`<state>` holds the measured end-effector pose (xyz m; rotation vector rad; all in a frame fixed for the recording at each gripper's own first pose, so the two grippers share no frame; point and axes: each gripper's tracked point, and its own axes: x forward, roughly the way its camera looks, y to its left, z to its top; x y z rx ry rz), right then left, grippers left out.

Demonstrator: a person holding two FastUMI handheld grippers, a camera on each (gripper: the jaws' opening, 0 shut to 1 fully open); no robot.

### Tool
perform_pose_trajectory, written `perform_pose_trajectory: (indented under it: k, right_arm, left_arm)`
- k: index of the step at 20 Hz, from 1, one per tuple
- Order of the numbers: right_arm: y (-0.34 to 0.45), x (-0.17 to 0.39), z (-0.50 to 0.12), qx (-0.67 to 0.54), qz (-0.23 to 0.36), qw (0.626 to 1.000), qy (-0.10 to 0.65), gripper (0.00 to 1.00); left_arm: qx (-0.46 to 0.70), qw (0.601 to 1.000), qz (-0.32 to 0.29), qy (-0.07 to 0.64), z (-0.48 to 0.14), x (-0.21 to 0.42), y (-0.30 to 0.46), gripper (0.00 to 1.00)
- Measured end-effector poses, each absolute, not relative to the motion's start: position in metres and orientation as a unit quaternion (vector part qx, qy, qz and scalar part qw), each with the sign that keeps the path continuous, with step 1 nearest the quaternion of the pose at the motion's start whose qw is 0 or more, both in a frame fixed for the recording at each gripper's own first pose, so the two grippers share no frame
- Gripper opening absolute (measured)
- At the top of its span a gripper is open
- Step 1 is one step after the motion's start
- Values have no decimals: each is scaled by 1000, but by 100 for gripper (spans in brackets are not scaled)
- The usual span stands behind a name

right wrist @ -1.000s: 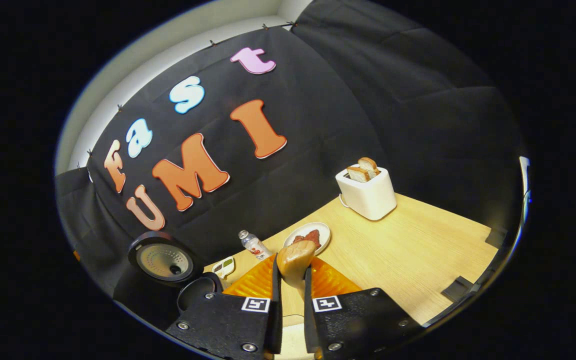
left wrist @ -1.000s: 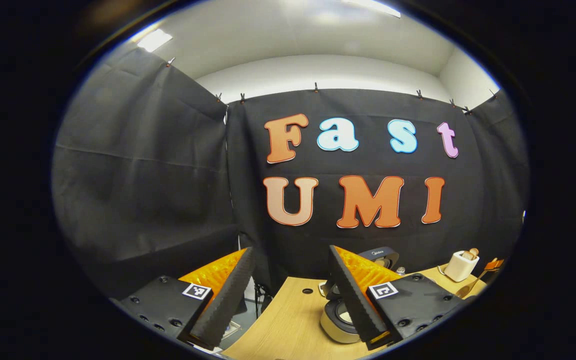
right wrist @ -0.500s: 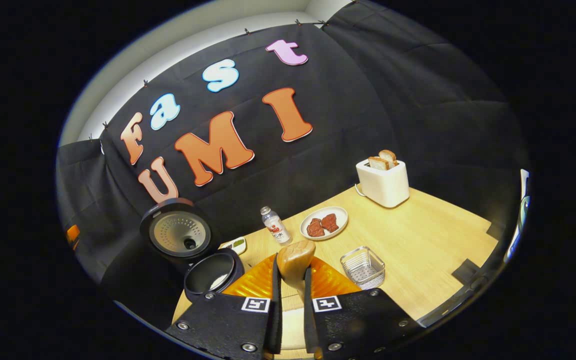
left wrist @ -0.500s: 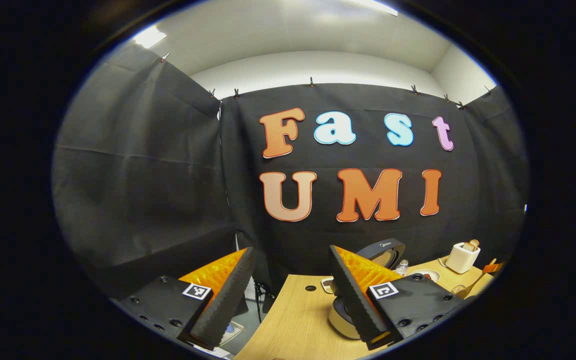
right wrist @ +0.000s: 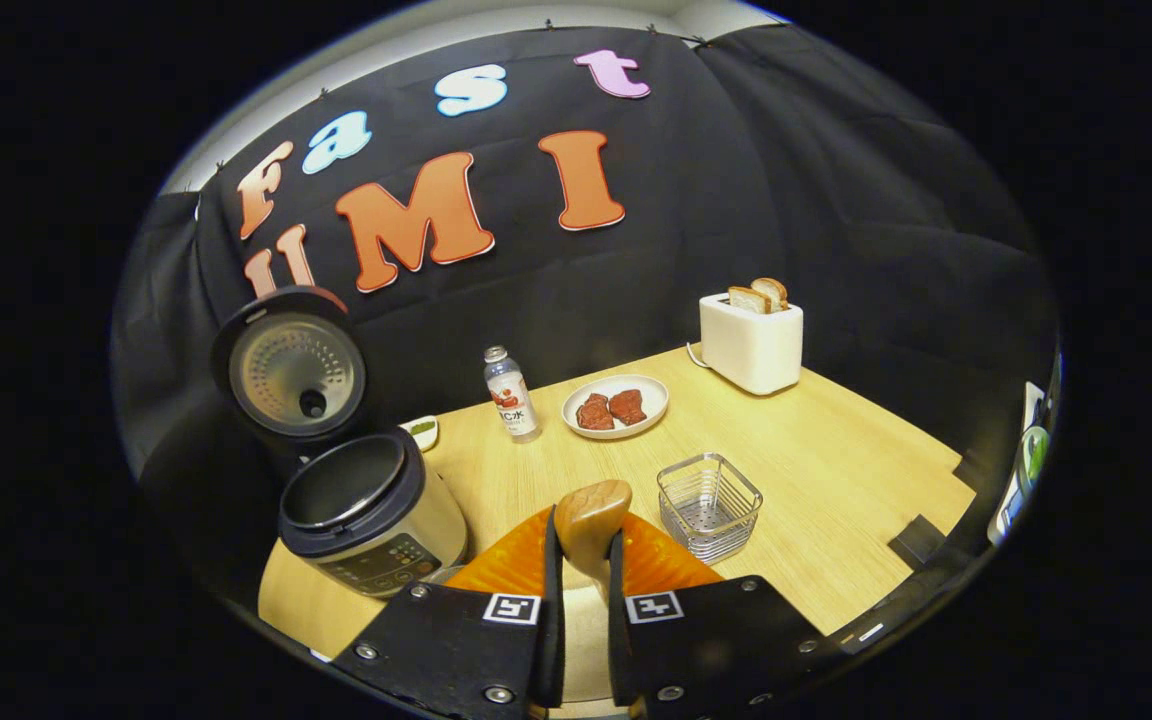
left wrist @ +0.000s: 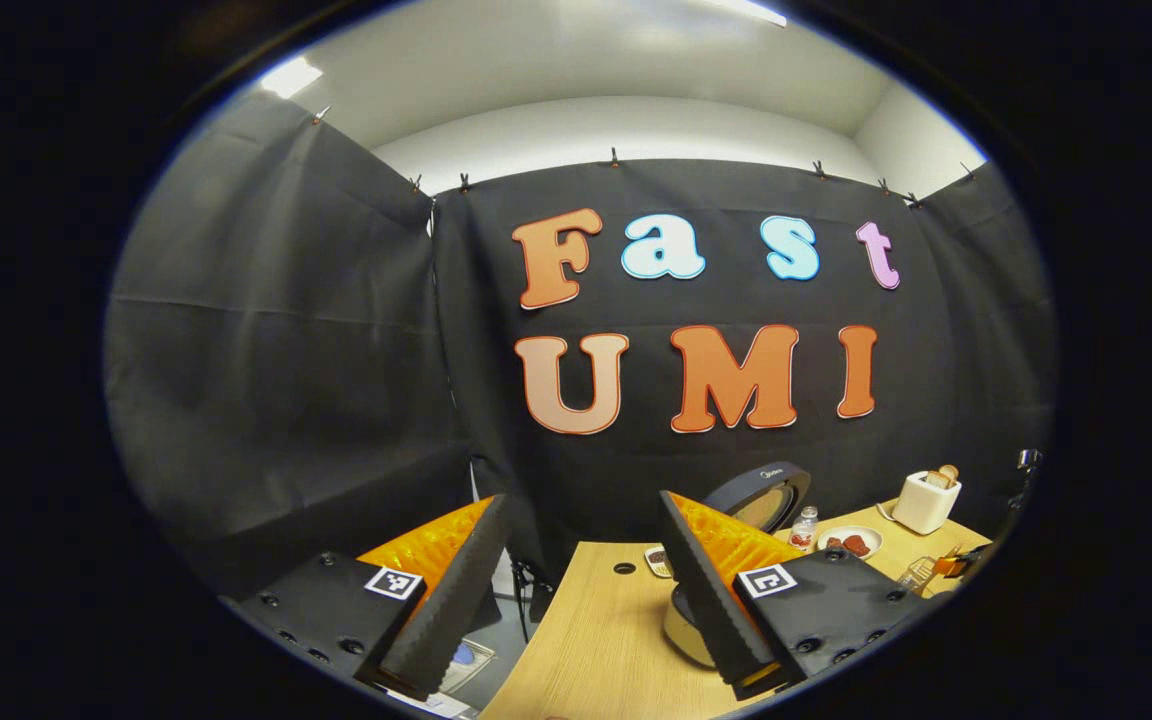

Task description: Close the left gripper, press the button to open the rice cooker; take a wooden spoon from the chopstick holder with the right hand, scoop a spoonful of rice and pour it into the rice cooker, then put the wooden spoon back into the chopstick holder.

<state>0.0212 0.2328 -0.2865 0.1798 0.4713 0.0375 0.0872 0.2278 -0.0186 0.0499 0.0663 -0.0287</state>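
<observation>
Between the right gripper [right wrist: 584,560] fingers: wooden spoon [right wrist: 591,518], clamped, rounded bowl outward. Just beyond, ribbed clear basket [right wrist: 709,505]; left, rice cooker [right wrist: 371,512], lid up, dark pot, contents unclear. Farther: round plate [right wrist: 616,405] with two meat pieces; toaster [right wrist: 751,340] with bread. Left gripper [left wrist: 576,545] wide apart, holding nothing.

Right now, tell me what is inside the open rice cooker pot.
In the right gripper view, the rice cooker stands with its lid up. The inner wall seen past the rim looks dark and bare; the near rim hides the bottom, so rice there cannot be judged.
</observation>
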Motion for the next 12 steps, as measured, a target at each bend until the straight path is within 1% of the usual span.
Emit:
perform_pose_trajectory:
  k: [1, 2, 4, 5, 6, 7, 9, 11, 12]
  right_arm:
    - [236, 21, -290, 67, 24, 970, 231, 17]
    - [240, 21, -287, 50, 29, 974, 218, 17]
    - [248, 20, -290, 20, 39, 976, 213, 17]
    - [253, 19, -294, 13, 43, 976, 215, 17]
    - [257, 17, -298, 16, 46, 974, 219, 17]
    - [262, 16, -302, 27, 52, 972, 226, 17]
    - [270, 12, -311, 53, 59, 968, 240, 17]
    - [269, 10, -313, 92, 57, 963, 245, 17]
    - [267, 10, -313, 115, 50, 959, 252, 17]
  left_arm:
    - [27, 999, -12, 37, -20, 86, 229, 96]
    - [28, 999, -9, 39, -21, 84, 231, 100]
    - [27, 999, -4, 40, -22, 84, 236, 99]
    - [23, 999, -3, 41, -22, 84, 236, 96]
    - [20, 999, -2, 42, -23, 82, 238, 99]
    - [17, 999, 0, 45, -26, 83, 240, 96]
    - [14, 999, 3, 51, -32, 82, 244, 96]
    - [13, 998, 7, 57, -37, 83, 247, 99]
    - [14, 998, 8, 60, -39, 81, 249, 96]
